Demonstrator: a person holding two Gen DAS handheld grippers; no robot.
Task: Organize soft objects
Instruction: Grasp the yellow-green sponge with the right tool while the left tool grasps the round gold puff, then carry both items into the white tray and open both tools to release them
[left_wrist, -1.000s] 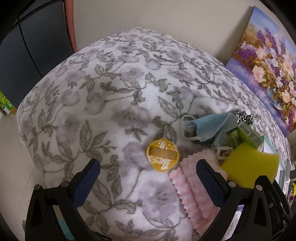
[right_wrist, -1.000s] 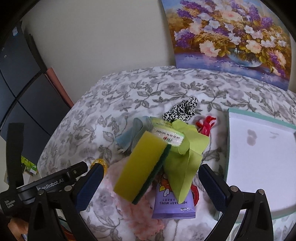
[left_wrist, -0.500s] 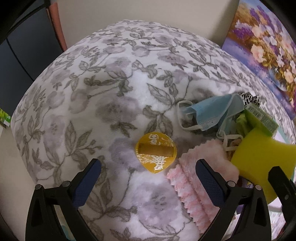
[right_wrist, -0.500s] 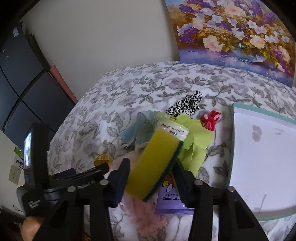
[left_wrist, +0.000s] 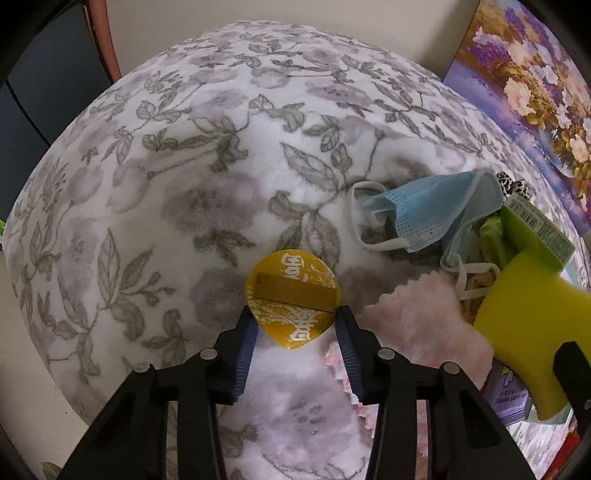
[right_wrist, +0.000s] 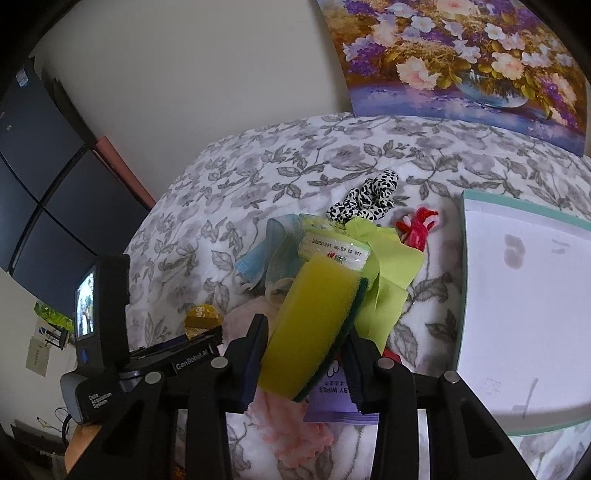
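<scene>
A pile of soft things lies on the floral blanket (left_wrist: 207, 155). My left gripper (left_wrist: 293, 325) is shut on a round yellow packet (left_wrist: 291, 291) with white characters, its pads against both sides. My right gripper (right_wrist: 304, 339) is shut on a yellow sponge (right_wrist: 314, 317) with a green scouring side and holds it tilted above the pile. The sponge also shows in the left wrist view (left_wrist: 532, 325). A pink fuzzy cloth (left_wrist: 417, 325), a blue face mask (left_wrist: 439, 214), a lime-green cloth (right_wrist: 388, 266) and a purple wipes pack (right_wrist: 332, 395) lie in the pile.
A white tray with a teal rim (right_wrist: 524, 302) lies to the right of the pile. A black-and-white scrunchie (right_wrist: 369, 195) and a red tie (right_wrist: 417, 229) lie behind the pile. A flower painting (right_wrist: 461, 62) leans on the wall. The blanket drops off at the left.
Both grippers have closed from wide open: the left on the yellow packet, the right on the sponge. The left gripper moved forward to the packet.
</scene>
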